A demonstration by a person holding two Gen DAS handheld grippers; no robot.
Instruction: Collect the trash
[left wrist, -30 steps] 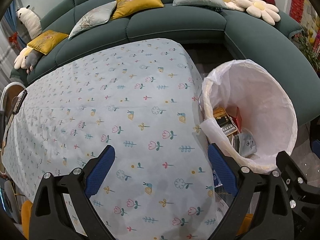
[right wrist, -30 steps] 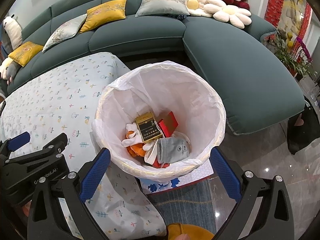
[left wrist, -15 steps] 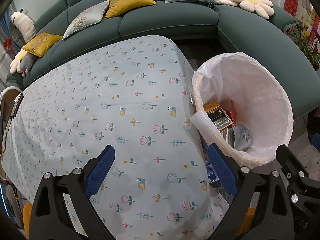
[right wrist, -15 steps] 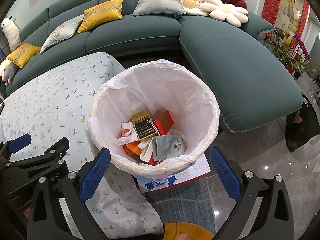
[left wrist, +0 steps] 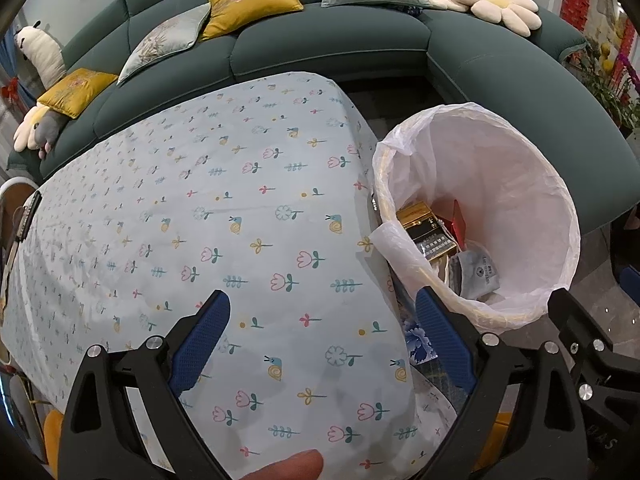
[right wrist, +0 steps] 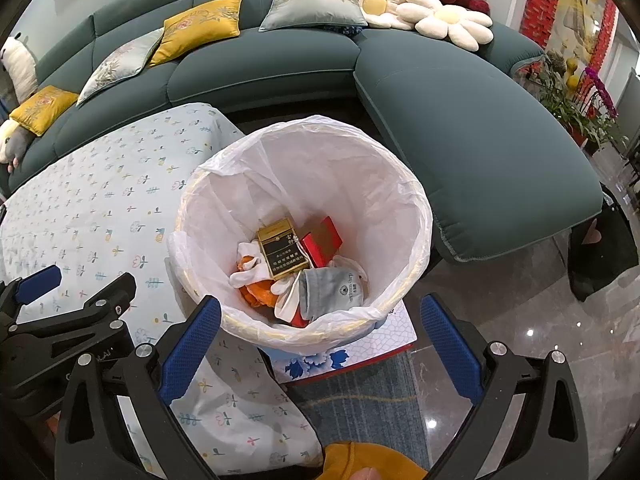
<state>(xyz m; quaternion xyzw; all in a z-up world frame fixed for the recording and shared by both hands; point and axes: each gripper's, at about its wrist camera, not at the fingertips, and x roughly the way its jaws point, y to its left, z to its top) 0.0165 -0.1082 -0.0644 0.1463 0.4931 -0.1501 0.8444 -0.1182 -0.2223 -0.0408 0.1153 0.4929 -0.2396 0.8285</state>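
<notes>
A round bin lined with a white bag (right wrist: pixel 404 184) (left wrist: pixel 556 200) stands on the floor by the table's right end. Inside lie a gold-and-black box (right wrist: pixel 280 254) (left wrist: pixel 428 232), a red box (right wrist: pixel 324 240), a grey pouch (right wrist: pixel 336 290) (left wrist: pixel 478 274), white crumpled pieces and something orange (right wrist: pixel 260 296). My right gripper (right wrist: pixel 320 340) hangs open above the bin's near rim, holding nothing. Over the flowered tablecloth (left wrist: pixel 200 200) (right wrist: pixel 100 200), left of the bin, my left gripper (left wrist: pixel 324 340) is open and empty.
A dark green sofa (right wrist: pixel 460 120) (left wrist: pixel 340 44) with yellow and grey cushions curves behind the table and bin. A blue-and-white flowered box (right wrist: pixel 352 350) sits under the bin on a rug. Glossy floor (right wrist: pixel 540 320) lies to the right. A fingertip (left wrist: pixel 296 466) shows at the bottom.
Both grippers have drawn back and risen a little, so the table and bin sit lower and smaller in view. Both stay open; the trash in the bin has not moved.
</notes>
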